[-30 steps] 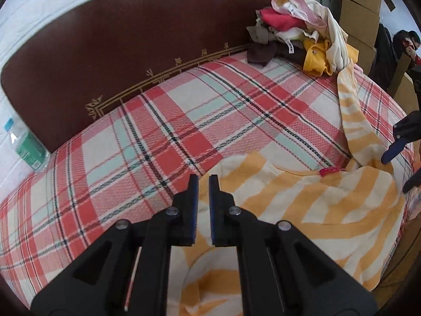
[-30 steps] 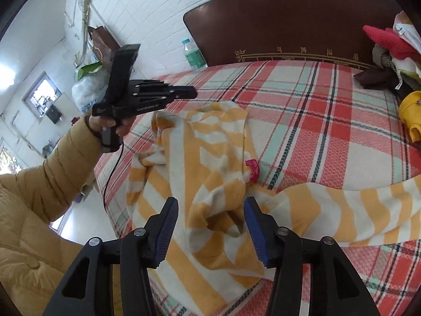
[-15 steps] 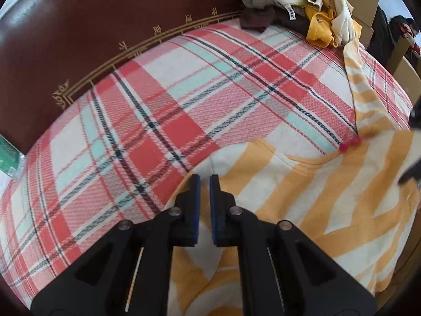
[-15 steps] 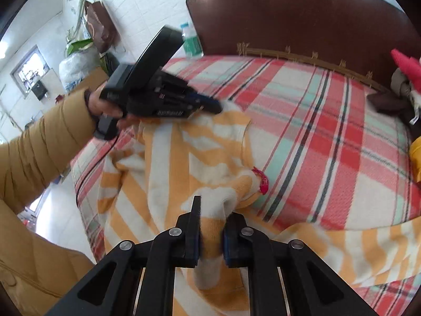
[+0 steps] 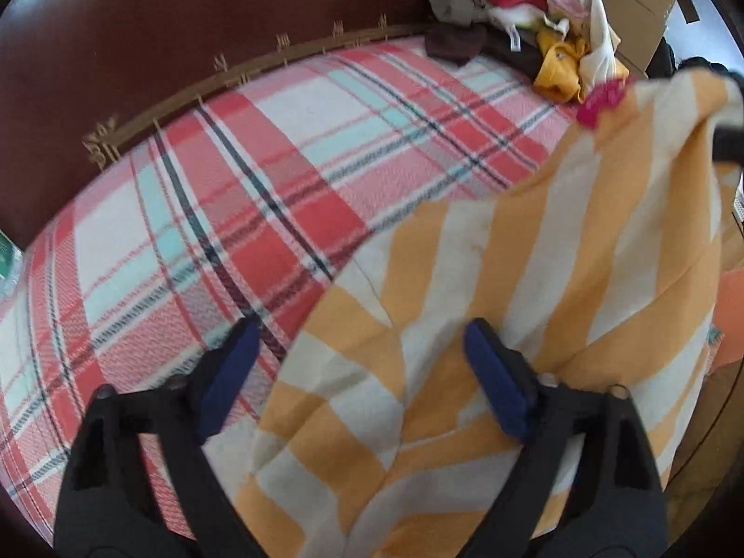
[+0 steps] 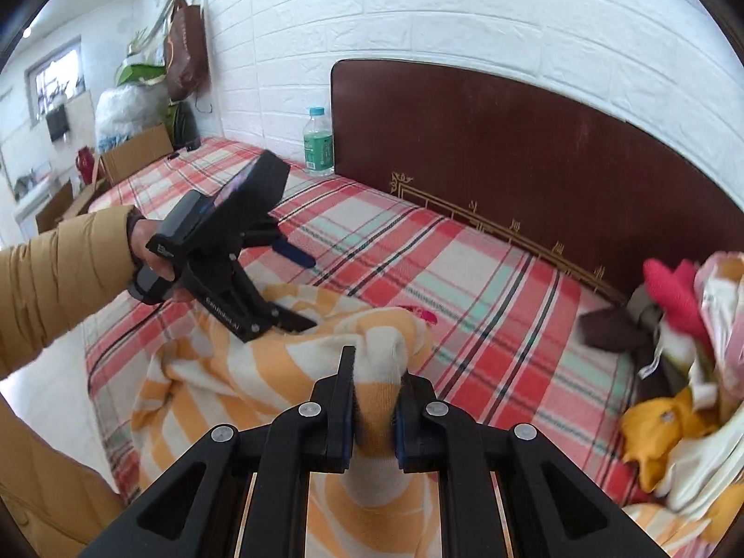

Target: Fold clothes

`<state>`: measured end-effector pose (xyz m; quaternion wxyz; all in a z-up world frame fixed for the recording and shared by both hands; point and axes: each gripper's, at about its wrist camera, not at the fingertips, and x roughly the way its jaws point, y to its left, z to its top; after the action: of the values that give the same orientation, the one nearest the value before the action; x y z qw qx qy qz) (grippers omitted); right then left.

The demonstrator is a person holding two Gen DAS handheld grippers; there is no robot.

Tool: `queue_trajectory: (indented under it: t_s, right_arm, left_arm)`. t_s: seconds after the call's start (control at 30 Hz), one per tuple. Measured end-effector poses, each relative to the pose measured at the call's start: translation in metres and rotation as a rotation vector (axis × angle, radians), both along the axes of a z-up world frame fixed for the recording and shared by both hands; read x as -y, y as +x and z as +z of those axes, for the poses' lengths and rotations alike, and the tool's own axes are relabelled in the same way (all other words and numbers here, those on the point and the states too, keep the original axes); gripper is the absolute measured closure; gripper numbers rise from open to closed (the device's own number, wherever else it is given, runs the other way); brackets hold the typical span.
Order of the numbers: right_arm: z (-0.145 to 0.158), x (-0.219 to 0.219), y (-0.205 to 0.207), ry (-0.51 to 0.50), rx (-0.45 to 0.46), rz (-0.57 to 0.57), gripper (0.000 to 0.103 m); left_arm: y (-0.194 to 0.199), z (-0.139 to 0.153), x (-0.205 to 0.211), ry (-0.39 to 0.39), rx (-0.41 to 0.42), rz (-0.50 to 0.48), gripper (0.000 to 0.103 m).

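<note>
An orange-and-white striped garment (image 5: 534, 288) lies on the plaid bed, with one part lifted at the upper right. My left gripper (image 5: 358, 362) is open, its jaws astride the garment's near edge, and it shows in the right wrist view (image 6: 302, 288) low over the cloth. My right gripper (image 6: 374, 400) is shut on a bunched fold of the striped garment (image 6: 376, 372) and holds it above the bed. A red tag (image 5: 600, 102) sits on the raised edge.
A pile of mixed clothes (image 5: 534, 14) lies at the headboard end and shows in the right wrist view (image 6: 683, 372). The dark wooden headboard (image 6: 534, 158) backs the plaid bed (image 5: 232, 195). A water bottle (image 6: 318, 142) stands by the headboard. Cardboard boxes (image 5: 641, 4) stand beyond.
My left gripper has opened from shut over the garment's edge. My right gripper closed on a fold of the garment and has lifted it; the cloth is now stretched upward.
</note>
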<state>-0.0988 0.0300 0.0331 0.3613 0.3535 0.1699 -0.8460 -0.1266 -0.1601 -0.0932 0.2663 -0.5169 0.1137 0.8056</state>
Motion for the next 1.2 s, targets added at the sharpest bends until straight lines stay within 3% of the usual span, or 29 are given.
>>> queue_trajectory:
  t_s: [0.03, 0.07, 0.13, 0.17, 0.3, 0.5, 0.63, 0.7, 0.73, 0.77, 0.8, 0.83, 0.97, 1.03, 1.1, 1.2]
  right_arm:
    - [0.001, 0.002, -0.002, 0.014, -0.007, 0.007, 0.091]
    - [0.000, 0.004, -0.003, 0.030, -0.011, 0.008, 0.091]
    - [-0.003, 0.006, -0.006, 0.050, -0.009, 0.011, 0.091]
    - [-0.005, 0.006, -0.007, 0.054, -0.004, 0.012, 0.091]
    - [-0.009, 0.000, -0.010, 0.055, 0.000, -0.003, 0.091]
    - [0.000, 0.008, -0.034, 0.102, -0.093, -0.037, 0.091]
    - [0.011, 0.023, -0.072, 0.125, -0.197, -0.096, 0.091]
    - [0.004, 0.031, -0.099, 0.151, -0.206, -0.149, 0.090]
    - [-0.003, 0.034, -0.113, 0.165, -0.196, -0.181, 0.084]
    - [-0.014, 0.036, -0.126, 0.193, -0.166, -0.210, 0.079]
    - [-0.027, 0.035, -0.135, 0.206, -0.124, -0.237, 0.078]
    - [-0.039, 0.033, -0.143, 0.218, -0.083, -0.263, 0.072]
    - [-0.065, 0.009, -0.142, 0.184, 0.006, -0.315, 0.068]
    - [-0.065, -0.013, -0.127, 0.130, 0.028, -0.318, 0.057]
    - [-0.064, -0.036, -0.113, 0.075, 0.051, -0.321, 0.055]
    - [-0.071, -0.066, -0.093, 0.008, 0.134, -0.341, 0.054]
  left_arm:
    - [0.002, -0.003, -0.001, -0.007, 0.007, -0.012, 0.063]
    - [0.006, -0.004, -0.001, -0.014, -0.003, -0.023, 0.064]
    - [0.012, -0.003, 0.001, -0.010, -0.018, -0.034, 0.085]
    - [0.015, 0.000, 0.005, 0.010, -0.020, -0.029, 0.088]
    - [0.032, 0.018, 0.021, 0.067, -0.092, 0.009, 0.091]
    - [0.037, 0.083, 0.060, 0.200, -0.301, 0.219, 0.092]
    - [0.019, 0.111, 0.071, 0.179, -0.405, 0.354, 0.091]
    - [0.001, 0.103, 0.073, 0.143, -0.384, 0.433, 0.083]
    - [-0.009, 0.094, 0.072, 0.095, -0.365, 0.471, 0.066]
    - [-0.014, 0.084, 0.071, 0.058, -0.351, 0.494, 0.055]
    - [-0.017, 0.074, 0.071, 0.027, -0.338, 0.508, 0.035]
    - [-0.017, 0.065, 0.073, 0.019, -0.320, 0.526, 0.025]
    - [0.004, 0.044, 0.096, 0.093, -0.268, 0.578, 0.025]
    - [0.022, 0.039, 0.105, 0.133, -0.232, 0.564, 0.025]
    - [0.041, 0.035, 0.108, 0.159, -0.204, 0.529, 0.025]
    - [0.071, 0.026, 0.106, 0.132, -0.195, 0.489, 0.025]
